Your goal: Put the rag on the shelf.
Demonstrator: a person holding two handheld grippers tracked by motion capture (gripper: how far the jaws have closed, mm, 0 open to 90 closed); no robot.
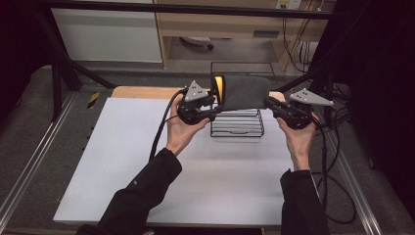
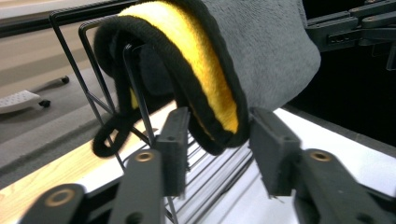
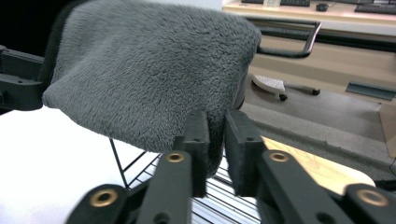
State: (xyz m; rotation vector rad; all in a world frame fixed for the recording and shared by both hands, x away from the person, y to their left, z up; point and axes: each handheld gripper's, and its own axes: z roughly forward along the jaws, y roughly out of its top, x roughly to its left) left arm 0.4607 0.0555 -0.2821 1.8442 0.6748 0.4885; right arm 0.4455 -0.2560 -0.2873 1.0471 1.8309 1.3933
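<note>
A person's two hands, in black sleeves, each hold a hand-held gripper above a white desk (image 1: 147, 161), one at either end of a grey towel (image 1: 243, 91) draped over the top rail of a black wire rack (image 1: 237, 125).

The left hand-held gripper (image 1: 211, 106) sits at the towel's left end. In the left gripper view (image 2: 215, 154) its jaws stand apart, and the towel's folded edge, yellow inside with black piping, hangs between them. The right pad is at or just beside the piping; the left pad is clear of it, so nothing is clamped.

The right hand-held gripper (image 1: 270, 104) sits at the towel's right end. In the right gripper view (image 3: 215, 149) its jaws are drawn close together, with the lower corner of the grey pile between them. The left pad lies against the cloth; whether the right pad presses on it cannot be told, since a narrow gap shows beside it.

Just beyond both hand-held grippers the towel hangs doubled over the rail, grey side out, its lower hem clear of the rack's wire floor. The rack stands on the far part of the desk, between the two hands. Beyond it the desk's wooden edge (image 1: 142, 92) shows, then a grey floor (image 1: 122, 73) and pale wooden furniture (image 1: 220, 24).
</note>
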